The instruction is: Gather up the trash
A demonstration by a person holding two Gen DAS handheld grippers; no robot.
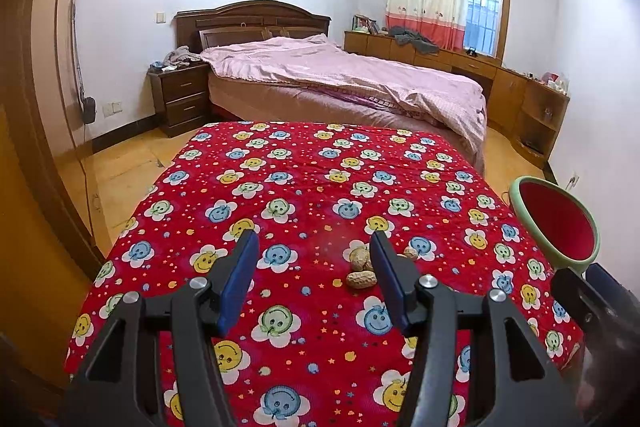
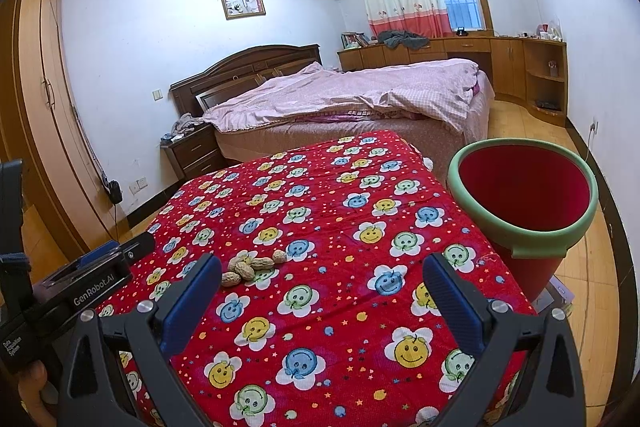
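Small pile of tan peanut shells (image 2: 250,269) lay on red smiley-flower tablecloth (image 2: 340,227); red green-rimmed plastic bin (image 2: 520,227) stood beside; left gripper (image 1: 314,281) and right gripper (image 2: 322,301) both released, grasping nothing.

frame: both the left hand-held gripper (image 1: 314,267) and the right hand-held gripper (image 2: 322,285) have matte black forked arms
fingers: flat blue ribbed pads (image 2: 450,293)
fasteners: round silver screws (image 1: 427,281) at the pivots
marking: white "GenRobot.AI" lettering (image 2: 100,291) on the left unit's black body
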